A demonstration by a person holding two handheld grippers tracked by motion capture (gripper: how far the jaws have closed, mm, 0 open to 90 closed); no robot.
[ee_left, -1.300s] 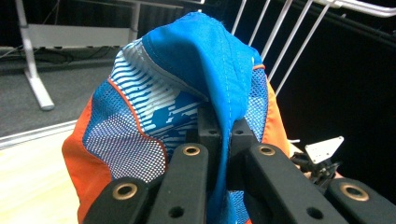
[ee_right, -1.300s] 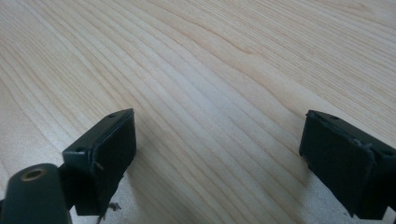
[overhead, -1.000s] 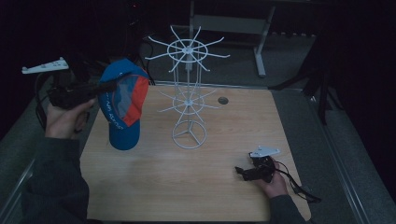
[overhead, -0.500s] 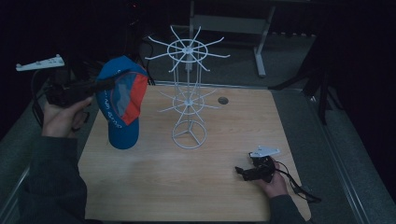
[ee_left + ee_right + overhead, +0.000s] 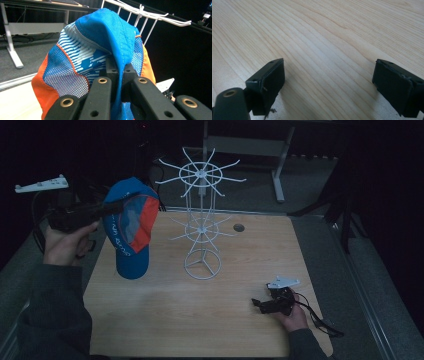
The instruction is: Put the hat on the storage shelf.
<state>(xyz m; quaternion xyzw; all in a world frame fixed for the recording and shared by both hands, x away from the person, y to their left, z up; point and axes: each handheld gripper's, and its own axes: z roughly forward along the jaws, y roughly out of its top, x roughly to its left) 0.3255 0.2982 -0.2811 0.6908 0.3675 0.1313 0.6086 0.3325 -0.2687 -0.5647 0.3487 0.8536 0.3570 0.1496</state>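
At the left of the high view, the left gripper is held up in the air by a hand and points toward the centre of the frame, its black jaws pressed together on the fabric of a blue baseball cap. The left gripper view shows this pinch close up: a fold of the cap's blue cloth is clamped between the two jaws, with white-patterned mesh and orange panels spreading out to either side. The cap hangs from the gripper above the left edge of the wooden table, its opening facing right and its brim pointing down. Just to its right stands a white wire display rack with two tiers of radiating hooks on a round base, near the middle of the frame. At the lower right of the high view, the right gripper rests on the table in the other hand. In the right gripper view its jaws stand wide apart over bare wood grain, with nothing between them.
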